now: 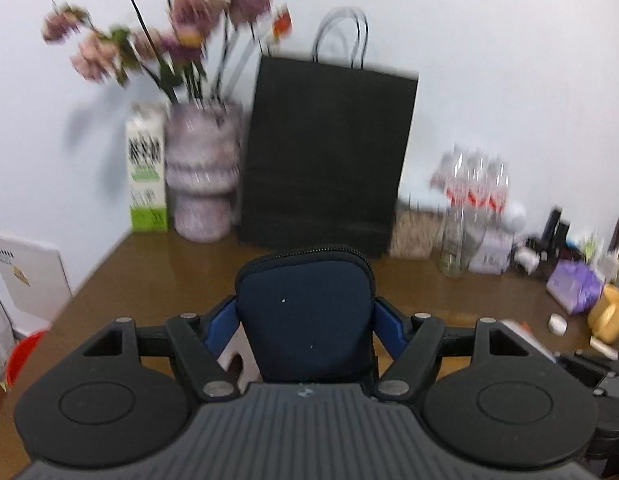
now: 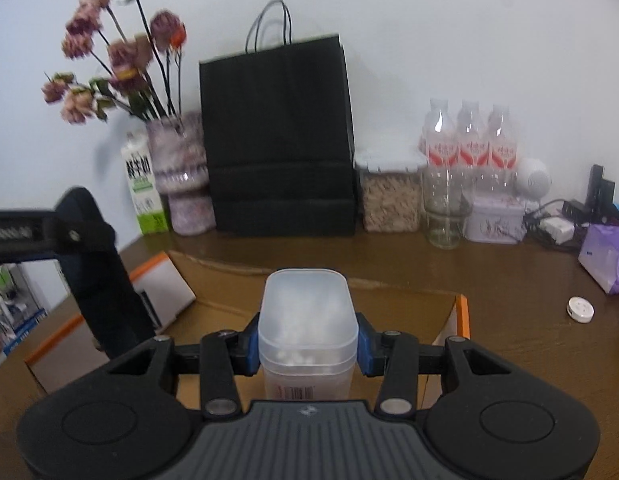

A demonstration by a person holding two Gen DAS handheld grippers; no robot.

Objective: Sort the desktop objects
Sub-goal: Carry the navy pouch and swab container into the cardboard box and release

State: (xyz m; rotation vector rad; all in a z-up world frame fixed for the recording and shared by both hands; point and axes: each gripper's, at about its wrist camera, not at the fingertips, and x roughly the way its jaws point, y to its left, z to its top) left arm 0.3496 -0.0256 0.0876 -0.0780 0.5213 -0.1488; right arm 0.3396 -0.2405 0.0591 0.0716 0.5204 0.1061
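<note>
My left gripper (image 1: 305, 320) is shut on a dark navy zippered pouch (image 1: 305, 312) and holds it upright above the brown desk (image 1: 149, 276). My right gripper (image 2: 307, 340) is shut on a clear plastic container (image 2: 307, 316) with a frosted lid and white bits inside. It holds the container over an open cardboard box with orange edges (image 2: 459, 312). The left gripper with the pouch (image 2: 97, 264) shows at the left of the right wrist view, above the box's left side.
Along the back wall stand a milk carton (image 2: 143, 188), a vase of pink flowers (image 2: 181, 176), a black paper bag (image 2: 281, 140), a cereal container (image 2: 389, 196), several bottles (image 2: 469, 148) and a lilac tin (image 2: 495, 220). A purple pack (image 2: 605, 256), a white disc (image 2: 580, 309) and a yellow mug (image 1: 609, 312) lie right.
</note>
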